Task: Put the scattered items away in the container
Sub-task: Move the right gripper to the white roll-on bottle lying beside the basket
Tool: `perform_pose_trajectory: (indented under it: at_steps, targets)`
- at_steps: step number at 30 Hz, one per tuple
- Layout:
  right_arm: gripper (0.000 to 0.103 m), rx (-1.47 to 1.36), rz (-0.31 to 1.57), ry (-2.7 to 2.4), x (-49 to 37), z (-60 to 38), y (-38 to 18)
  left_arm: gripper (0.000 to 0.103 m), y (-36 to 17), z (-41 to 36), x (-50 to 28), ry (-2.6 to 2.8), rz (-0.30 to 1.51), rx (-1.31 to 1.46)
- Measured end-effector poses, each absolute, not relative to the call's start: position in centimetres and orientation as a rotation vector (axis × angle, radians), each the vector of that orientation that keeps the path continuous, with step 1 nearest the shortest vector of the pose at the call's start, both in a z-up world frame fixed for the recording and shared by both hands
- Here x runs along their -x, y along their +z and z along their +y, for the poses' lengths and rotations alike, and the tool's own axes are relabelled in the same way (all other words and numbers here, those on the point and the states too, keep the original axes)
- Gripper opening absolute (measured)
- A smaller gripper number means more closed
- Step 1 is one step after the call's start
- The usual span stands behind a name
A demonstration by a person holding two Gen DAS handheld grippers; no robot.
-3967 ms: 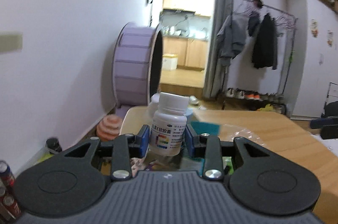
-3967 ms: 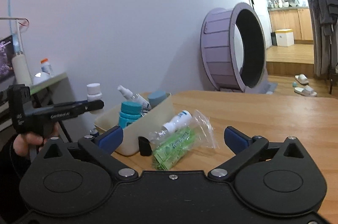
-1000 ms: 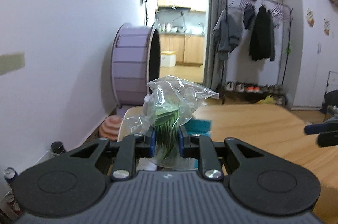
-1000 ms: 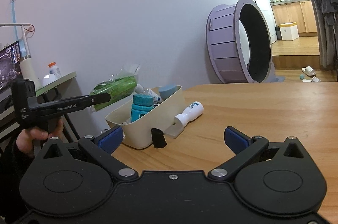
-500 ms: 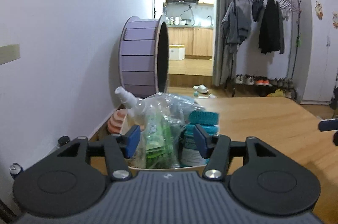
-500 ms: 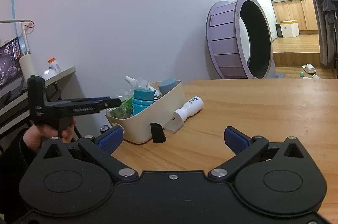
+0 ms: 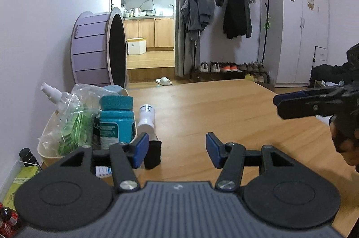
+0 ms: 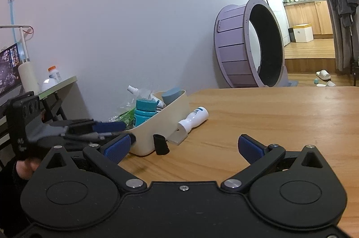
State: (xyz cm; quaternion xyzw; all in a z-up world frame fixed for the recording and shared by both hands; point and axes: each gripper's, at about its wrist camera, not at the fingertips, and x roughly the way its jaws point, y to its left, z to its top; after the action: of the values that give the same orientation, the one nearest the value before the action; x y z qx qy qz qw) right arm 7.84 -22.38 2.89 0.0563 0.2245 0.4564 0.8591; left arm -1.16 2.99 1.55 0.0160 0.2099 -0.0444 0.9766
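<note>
Left wrist view: the left gripper [image 7: 176,149] is seen with its blue-padded fingers spread wide and nothing held between them, low over the wooden table [image 7: 224,107]. Just ahead and to its left the cream container [image 7: 44,148] stands at the table's edge. Inside it are seen a teal-capped bottle [image 7: 115,120], upright, a clear bag of green packets [image 7: 71,123] leaning beside it, and a white spray bottle [image 7: 52,92] tilted at the back. A white bottle [image 7: 147,117] lies on its side on the table, touching the container's outer wall, and a small black item [image 7: 152,153] stands just beside the container's near corner.

In the right wrist view, the right gripper [image 8: 184,146] is likewise shown wide open and empty, held above the table [image 8: 269,114] and facing the container [image 8: 166,119]. The white bottle [image 8: 193,119] and the black item [image 8: 160,143] are seen outside the container's wall. The left gripper [image 8: 107,126] appears blurred at the container's near end.
</note>
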Motion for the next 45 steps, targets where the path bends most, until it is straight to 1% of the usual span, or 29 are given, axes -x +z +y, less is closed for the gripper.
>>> perform_pose_trajectory:
  at_steps: [5, 14, 16, 18, 20, 21, 22, 26, 28, 31, 34, 37, 39, 40, 42, 45]
  targets:
    - [0.103, -0.076, 0.509, 0.945, -8.1, -21.2, 2.3, 0.055, 1.0, 4.4, 0.7, -0.052, 0.473, 0.007]
    - [0.103, 0.051, 0.532, 1.006, -7.9, -17.4, 1.4, 0.055, 2.4, 7.2, 3.1, -0.047, 0.383, 0.096]
    - [0.1, 0.086, 0.547, 1.026, -8.0, -16.1, 1.3, 0.055, 2.6, 7.9, 3.2, -0.029, 0.37, 0.1]
    - [0.092, 0.113, 0.57, 1.051, -8.3, -14.7, 1.0, 0.055, 2.6, 8.5, 3.3, -0.011, 0.367, 0.11]
    - [0.079, 0.132, 0.595, 1.065, -8.7, -13.6, 0.7, 0.055, 2.5, 9.2, 3.4, 0.003, 0.367, 0.129]
    - [0.076, 0.141, 0.605, 1.07, -8.8, -13.2, 0.6, 0.055, 2.6, 9.5, 3.5, 0.004, 0.368, 0.141]
    - [0.07, 0.15, 0.616, 1.074, -9.0, -12.7, 0.4, 0.055, 2.6, 9.8, 3.5, 0.006, 0.369, 0.152]
    - [0.07, 0.171, 0.633, 1.064, -9.8, -10.6, 0.0, 0.055, 2.9, 10.4, 3.8, 0.012, 0.354, 0.171]
    - [0.069, 0.17, 0.632, 1.081, -10.2, -9.8, -0.1, 0.055, 3.1, 10.6, 4.0, 0.012, 0.344, 0.181]
    - [0.06, 0.162, 0.65, 1.099, -10.8, -8.5, -0.3, 0.055, 3.3, 10.9, 4.1, 0.013, 0.335, 0.191]
    - [0.047, 0.201, 0.659, 1.094, -11.3, -7.1, -1.0, 0.055, 3.4, 11.0, 4.1, 0.018, 0.341, 0.198]
    - [0.046, 0.177, 0.668, 1.078, -12.0, -6.7, -1.6, 0.055, 3.3, 11.2, 4.0, 0.019, 0.352, 0.21]
    - [0.031, 0.158, 0.678, 1.081, -12.4, -6.6, -2.1, 0.055, 3.3, 11.2, 4.0, 0.022, 0.352, 0.21]
    - [0.021, 0.151, 0.683, 1.078, -12.5, -6.5, -2.3, 0.055, 3.4, 11.3, 4.1, 0.026, 0.346, 0.212]
    - [0.02, 0.13, 0.687, 1.078, -12.5, -6.9, -2.4, 0.055, 3.6, 11.7, 4.3, 0.034, 0.336, 0.225]
    - [0.015, 0.105, 0.664, 1.075, -12.1, -8.0, -1.6, 0.055, 3.9, 12.3, 4.7, 0.059, 0.314, 0.247]
